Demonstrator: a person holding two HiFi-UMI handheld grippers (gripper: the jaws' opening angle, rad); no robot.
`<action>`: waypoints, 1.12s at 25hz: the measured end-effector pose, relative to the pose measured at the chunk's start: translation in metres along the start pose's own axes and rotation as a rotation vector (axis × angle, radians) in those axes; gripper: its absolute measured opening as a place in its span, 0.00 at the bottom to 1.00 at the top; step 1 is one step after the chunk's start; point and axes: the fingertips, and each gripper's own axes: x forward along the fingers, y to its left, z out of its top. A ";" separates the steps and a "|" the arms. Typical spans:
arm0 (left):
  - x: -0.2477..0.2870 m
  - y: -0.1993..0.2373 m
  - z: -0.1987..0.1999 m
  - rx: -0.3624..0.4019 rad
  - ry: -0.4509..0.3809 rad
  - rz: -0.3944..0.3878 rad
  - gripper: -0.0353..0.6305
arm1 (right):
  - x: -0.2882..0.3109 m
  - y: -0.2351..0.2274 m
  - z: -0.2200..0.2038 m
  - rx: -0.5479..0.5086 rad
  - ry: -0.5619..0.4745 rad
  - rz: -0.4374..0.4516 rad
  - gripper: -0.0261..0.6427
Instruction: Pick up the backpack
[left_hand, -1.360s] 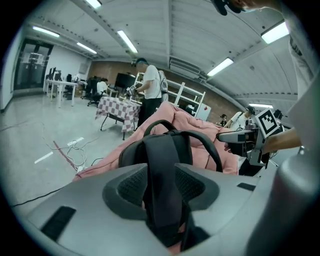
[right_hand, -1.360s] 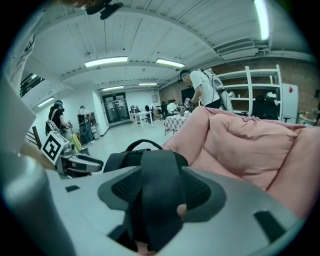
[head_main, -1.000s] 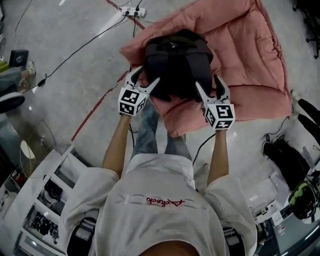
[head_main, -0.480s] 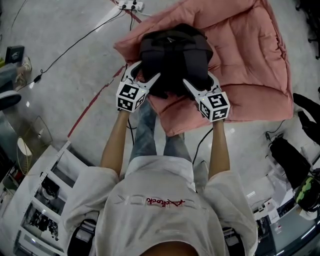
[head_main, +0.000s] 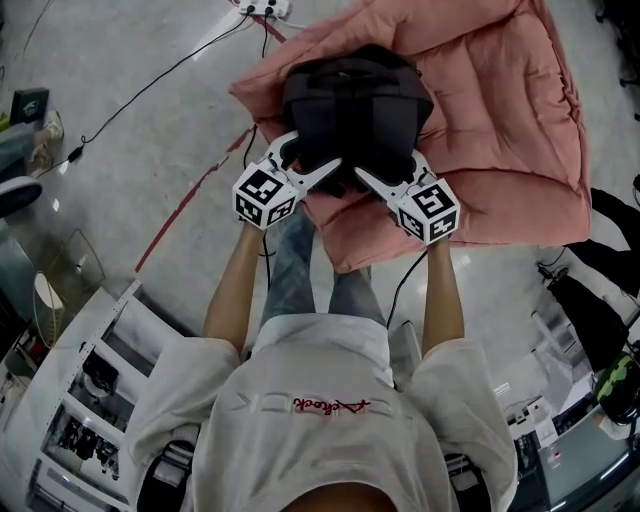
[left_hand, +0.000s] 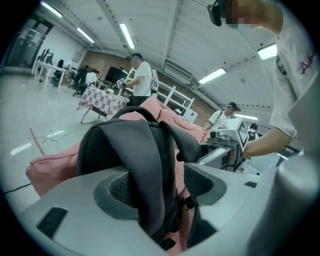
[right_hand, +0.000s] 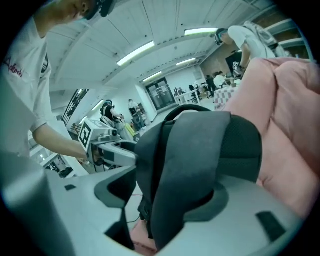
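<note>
The black backpack (head_main: 350, 105) lies on a pink quilt (head_main: 500, 120) on the floor (head_main: 130, 120), upper centre of the head view. At its near edge, the left gripper (head_main: 312, 157) has fingers (left_hand: 75, 210) still apart, just closing slightly, around one shoulder strap (left_hand: 145, 165). The right gripper (head_main: 390, 168) has fingers (right_hand: 260, 210) apart around the other strap (right_hand: 190, 170).

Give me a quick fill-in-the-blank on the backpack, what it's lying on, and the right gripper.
The backpack lies on a ___ cushion.
The backpack itself is ___.
Between the jaws of the right gripper runs a shoulder ___.
Missing words: pink, black, strap.
</note>
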 end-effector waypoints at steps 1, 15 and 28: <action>0.003 -0.003 0.001 0.001 0.001 -0.025 0.48 | -0.002 0.000 0.002 0.003 -0.008 0.000 0.50; 0.029 -0.003 0.047 0.101 -0.057 -0.040 0.36 | 0.000 -0.019 0.032 0.034 -0.075 0.110 0.43; 0.041 0.013 0.065 0.132 -0.100 0.000 0.28 | 0.021 -0.047 0.087 0.043 -0.144 0.219 0.26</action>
